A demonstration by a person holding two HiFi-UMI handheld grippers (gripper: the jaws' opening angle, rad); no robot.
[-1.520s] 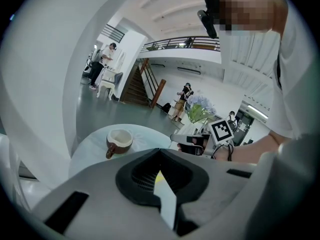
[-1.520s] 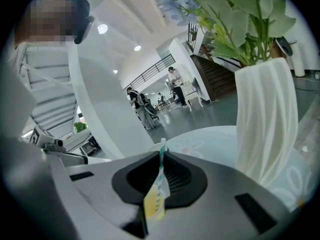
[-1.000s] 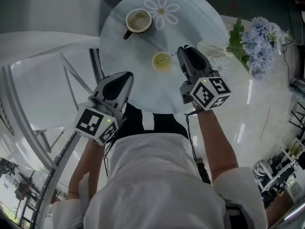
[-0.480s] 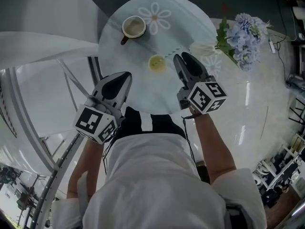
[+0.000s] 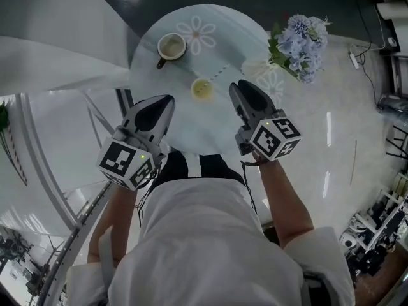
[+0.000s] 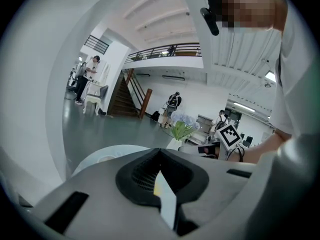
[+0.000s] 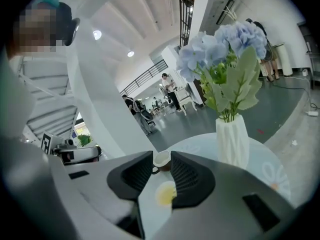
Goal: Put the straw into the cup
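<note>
Already seated: straw (image 5: 218, 74) leaning in cup (image 5: 203, 90) on desk (image 5: 223, 37); right tongs (image 5: 237, 88) released, empty, jaws just narrowing slightly, held clear to avoid tipping; left tongs (image 5: 167, 101) clenched, empty, unneeded.

Count: one table, two cups, one straw, one vase, two grippers.

A single round table (image 5: 185, 115) bears two daisy prints (image 5: 196, 34), two cups, one straw (image 5: 220, 71) and one white vase (image 7: 232, 139) holding one bunch of blue flowers (image 5: 298, 37). The cups are of two sorts: one handled mug (image 5: 171, 45) and one small cup (image 5: 202, 89) of yellow liquid. The person holds two grippers, the left gripper (image 5: 167, 99) and the right gripper (image 5: 237, 85), each carrying one marker cube, two in all. Background figures in the gripper views are too small to count.
</note>
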